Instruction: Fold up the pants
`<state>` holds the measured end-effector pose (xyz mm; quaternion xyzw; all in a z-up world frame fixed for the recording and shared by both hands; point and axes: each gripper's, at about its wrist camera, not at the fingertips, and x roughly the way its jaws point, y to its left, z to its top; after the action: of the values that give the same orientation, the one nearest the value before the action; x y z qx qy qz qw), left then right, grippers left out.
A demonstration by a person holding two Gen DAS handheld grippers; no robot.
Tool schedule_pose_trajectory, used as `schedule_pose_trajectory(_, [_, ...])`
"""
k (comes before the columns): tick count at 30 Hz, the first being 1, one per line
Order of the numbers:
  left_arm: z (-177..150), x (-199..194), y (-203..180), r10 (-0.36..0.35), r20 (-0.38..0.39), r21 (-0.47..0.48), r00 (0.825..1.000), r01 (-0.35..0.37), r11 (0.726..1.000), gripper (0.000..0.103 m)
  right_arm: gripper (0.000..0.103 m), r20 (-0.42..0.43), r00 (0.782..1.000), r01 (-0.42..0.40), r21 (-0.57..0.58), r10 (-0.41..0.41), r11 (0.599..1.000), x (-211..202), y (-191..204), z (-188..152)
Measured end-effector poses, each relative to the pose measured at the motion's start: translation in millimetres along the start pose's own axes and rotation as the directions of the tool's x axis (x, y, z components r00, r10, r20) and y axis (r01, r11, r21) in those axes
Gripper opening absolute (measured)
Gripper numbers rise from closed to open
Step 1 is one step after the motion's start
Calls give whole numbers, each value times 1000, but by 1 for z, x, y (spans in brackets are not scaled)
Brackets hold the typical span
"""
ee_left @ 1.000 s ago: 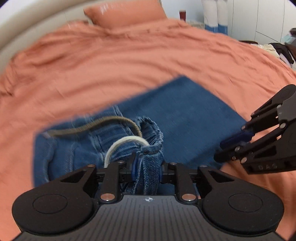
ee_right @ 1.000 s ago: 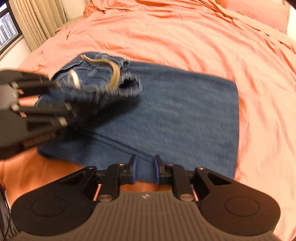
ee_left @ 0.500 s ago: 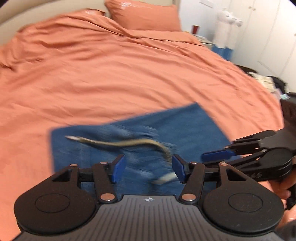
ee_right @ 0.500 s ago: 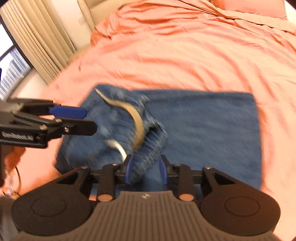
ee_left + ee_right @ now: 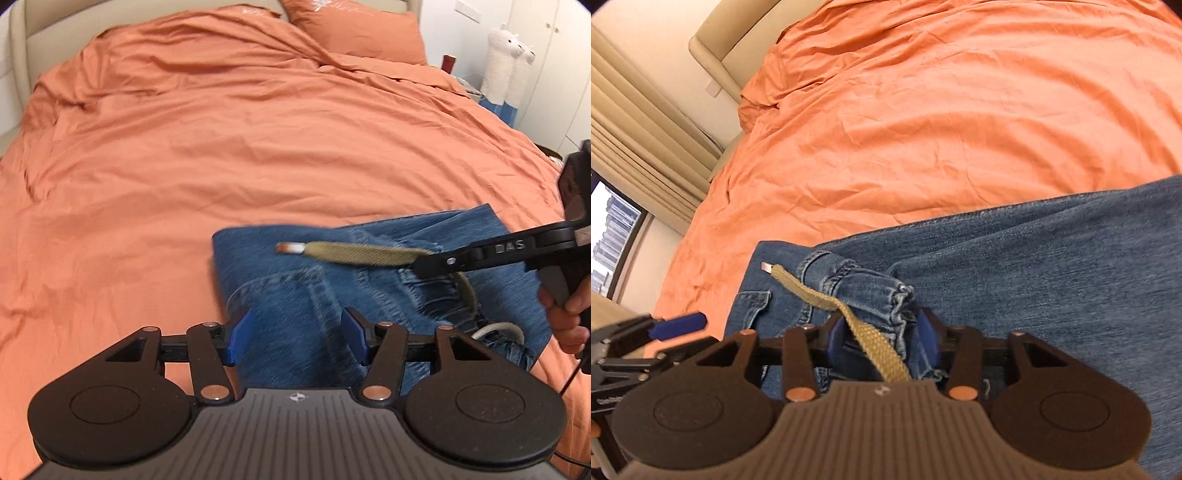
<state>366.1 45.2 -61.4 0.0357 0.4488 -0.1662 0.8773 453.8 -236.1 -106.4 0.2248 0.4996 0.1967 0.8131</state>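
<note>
Folded blue jeans [image 5: 369, 295] lie on the orange bedspread [image 5: 221, 147], with a tan drawstring [image 5: 354, 253] lying across them. My left gripper [image 5: 293, 338] is open and empty just above the near left part of the jeans. My right gripper [image 5: 882, 334] has its jaws around the bunched waistband [image 5: 871, 291] and the tan drawstring [image 5: 871, 339]. It shows in the left wrist view as a black arm [image 5: 491, 253] reaching in from the right. The jeans [image 5: 1034, 280] spread to the right in the right wrist view.
An orange pillow [image 5: 354, 29] lies at the head of the bed. A white plush toy [image 5: 506, 70] and cupboards stand at the far right. Curtains [image 5: 639, 122] and a window are to the left in the right wrist view. My left gripper's fingers [image 5: 676, 321] show there at the left edge.
My left gripper has let go of the waistband, opened and moved left. My right gripper has come in and closed around the waistband and drawstring.
</note>
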Motion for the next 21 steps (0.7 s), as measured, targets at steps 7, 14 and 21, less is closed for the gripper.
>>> schedule_pose_trajectory(7, [-6, -17, 12, -42, 33, -71, 999, 44, 997, 57, 5, 78, 997, 25, -169, -11, 985, -51, 54, -12])
schedule_pose_trajectory(14, [-5, -27, -9, -81, 58, -18, 995, 82, 996, 51, 4, 129, 991, -38, -16, 40, 999, -118, 53, -16])
schedule_pose_trajectory(21, [-10, 7, -17, -65, -23, -2, 998, 65, 998, 44, 4, 74, 996, 36, 130, -46, 991, -70, -6, -33])
